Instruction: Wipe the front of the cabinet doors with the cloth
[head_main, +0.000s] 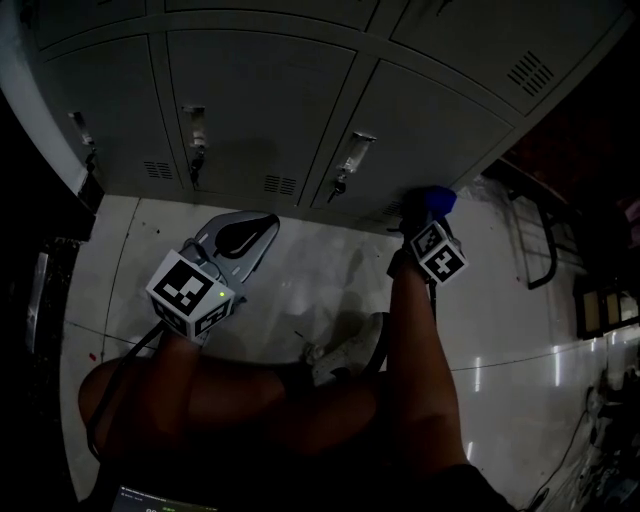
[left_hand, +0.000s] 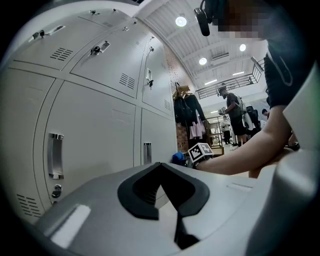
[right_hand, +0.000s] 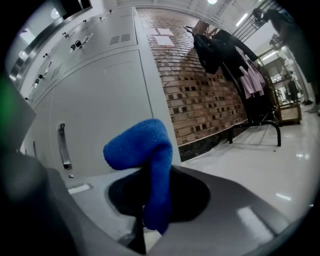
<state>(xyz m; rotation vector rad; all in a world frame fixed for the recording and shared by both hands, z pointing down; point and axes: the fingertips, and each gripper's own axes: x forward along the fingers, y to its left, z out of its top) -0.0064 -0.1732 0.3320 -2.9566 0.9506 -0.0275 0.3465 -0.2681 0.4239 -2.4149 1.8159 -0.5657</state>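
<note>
The wiping stroke seems about to begin: the blue cloth (right_hand: 142, 150) is held close before a lower cabinet door (right_hand: 100, 115), though contact cannot be made out. Next, the cloth is judged to need pressing flat against the door and sweeping across. The fingers of the right gripper (right_hand: 145, 215) are clamped on the cloth. Those of the left gripper (left_hand: 167, 200) are closed together, with nothing between them.
</note>
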